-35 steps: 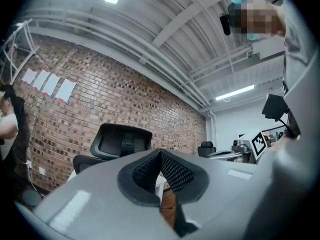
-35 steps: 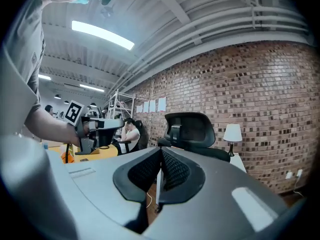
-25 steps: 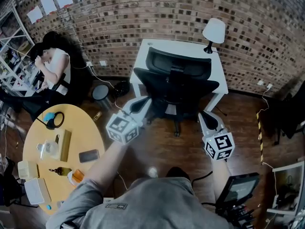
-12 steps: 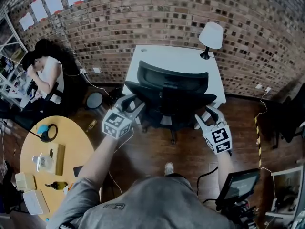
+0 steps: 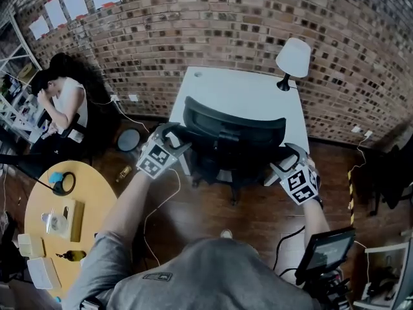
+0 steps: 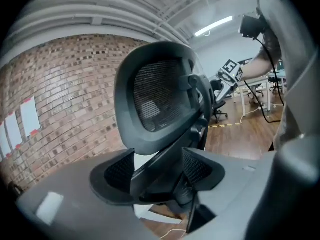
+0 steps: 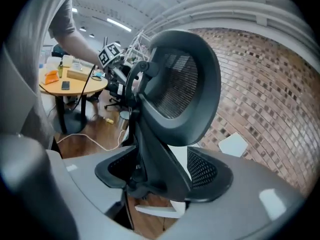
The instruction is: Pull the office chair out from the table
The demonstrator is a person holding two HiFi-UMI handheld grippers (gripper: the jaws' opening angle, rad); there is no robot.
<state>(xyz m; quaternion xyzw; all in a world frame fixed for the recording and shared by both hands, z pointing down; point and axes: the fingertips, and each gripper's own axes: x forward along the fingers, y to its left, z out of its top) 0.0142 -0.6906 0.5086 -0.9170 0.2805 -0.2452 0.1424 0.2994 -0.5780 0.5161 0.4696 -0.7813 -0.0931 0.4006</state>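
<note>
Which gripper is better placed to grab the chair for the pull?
Neither wins: left gripper and right gripper, jaws just opened, each straddle one arm of the office chair.

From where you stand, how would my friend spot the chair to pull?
Find the brick wall; a white table stands against it. The office chair is pushed up to that table's near edge. It is black with a mesh back, the only chair at that table.

Black mesh-back office chair (image 5: 233, 129) upright, pushed in against white table (image 5: 239, 92), backrest facing away from it.
</note>
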